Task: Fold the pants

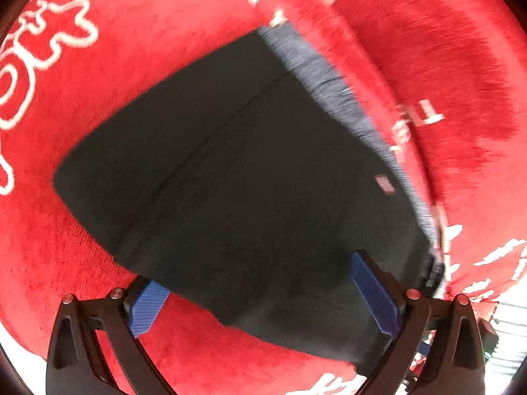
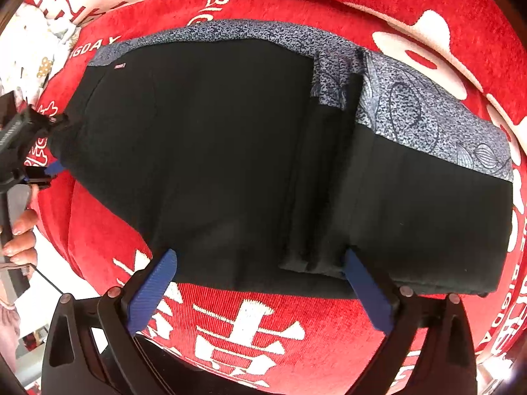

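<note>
Black pants (image 2: pixel 214 164) with a grey patterned waistband (image 2: pixel 411 108) lie folded on a red plush blanket (image 2: pixel 378 3). They also show in the left wrist view (image 1: pixel 230 181), with the waistband (image 1: pixel 329 82) along the right edge. My left gripper (image 1: pixel 260 283) is open, its blue pads astride the near edge of the pants. It also shows at the left edge of the right wrist view (image 2: pixel 49 144), at the pants' corner. My right gripper (image 2: pixel 260 273) is open, its blue pads at the pants' near edge over a folded strip.
The red blanket (image 1: pixel 115 65) has white lettering and figures and covers the whole surface. A hand (image 2: pixel 23 233) holds the left gripper's handle at the far left. A white patterned cloth (image 2: pixel 36 42) lies at the upper left.
</note>
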Demonstrator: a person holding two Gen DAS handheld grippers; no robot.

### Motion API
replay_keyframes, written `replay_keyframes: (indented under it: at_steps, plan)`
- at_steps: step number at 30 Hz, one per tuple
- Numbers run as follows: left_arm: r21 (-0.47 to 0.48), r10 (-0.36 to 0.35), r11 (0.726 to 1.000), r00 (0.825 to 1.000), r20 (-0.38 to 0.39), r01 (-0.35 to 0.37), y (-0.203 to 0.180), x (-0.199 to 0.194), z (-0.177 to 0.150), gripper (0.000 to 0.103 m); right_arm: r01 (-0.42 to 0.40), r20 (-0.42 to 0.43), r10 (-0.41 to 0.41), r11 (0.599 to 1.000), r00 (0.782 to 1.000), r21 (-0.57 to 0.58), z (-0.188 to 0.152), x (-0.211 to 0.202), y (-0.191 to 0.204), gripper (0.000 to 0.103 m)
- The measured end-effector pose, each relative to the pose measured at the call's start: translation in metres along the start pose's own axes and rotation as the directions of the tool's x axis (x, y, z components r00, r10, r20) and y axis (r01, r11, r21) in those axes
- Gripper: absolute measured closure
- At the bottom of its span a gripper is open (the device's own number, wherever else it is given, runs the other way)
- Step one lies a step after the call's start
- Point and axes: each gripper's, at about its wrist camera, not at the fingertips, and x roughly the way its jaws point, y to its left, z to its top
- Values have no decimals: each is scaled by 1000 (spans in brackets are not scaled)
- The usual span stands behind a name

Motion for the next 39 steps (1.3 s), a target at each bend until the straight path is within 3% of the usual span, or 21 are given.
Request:
replay_keyframes:
  at_steps: [3,12,15,16,19,20,21,23,24,25,27,28,30,32,35,39]
  plan:
    - [20,15,1000,1000,4,-15,-4,5,5,1,-1,0,1,1000,1000,-1,1,0,1,1]
    - [-13,-33,999,997,-72,32,-1,11,18,1,16,23,-16,1000,1000,-10,1,-18,-6,1]
    - [-37,-20,999,999,-32,19,2,3,15,6,5,63,-5,1000,998,0,3,-40,-12,1]
    - [-29,-10,1000,1000,-4,10,1,-2,12,13,-9,76,8,1000,997,10,5,-47,-15,1]
    - [29,12,999,997,72,-14,-11,-17,3,53,-54,108,51,998,993,29,11,-66,-20,1]
    - [52,50,997,994,98,-55,-16,-23,1,64,-74,113,70,997,991,32,15,-71,-20,1]
    - [103,102,988,986,131,-116,-25,-29,-3,66,-99,116,95,995,989,34,21,-75,-20,1]
    - [194,176,957,965,193,-214,-42,-35,-11,68,-143,99,139,989,985,36,34,-78,-17,1]
    - [264,228,919,942,246,-292,-56,-37,-19,68,-173,82,170,984,982,37,42,-77,-13,1]
    - [334,278,864,910,309,-377,-72,-38,-29,68,-206,67,203,978,977,38,49,-77,-7,1]
    - [413,321,771,856,406,-485,-93,-39,-46,68,-283,35,283,959,959,16,71,-76,9,1]
    - [439,329,731,834,443,-522,-100,-38,-54,68,-307,22,307,952,951,1,80,-76,20,2]
    - [478,334,672,807,487,-566,-98,-44,-63,68,-375,-21,375,926,927,-48,103,-77,47,8]
    - [496,344,633,790,508,-595,-99,-42,-68,68,-423,-62,419,902,906,-89,122,-77,73,15]
    - [507,349,597,771,533,-622,-104,-39,-73,68,-502,-176,476,851,861,-154,156,-66,128,16]
    - [521,347,549,746,568,-653,-115,-34,-81,68,-554,-306,490,813,816,-178,178,-42,184,16]
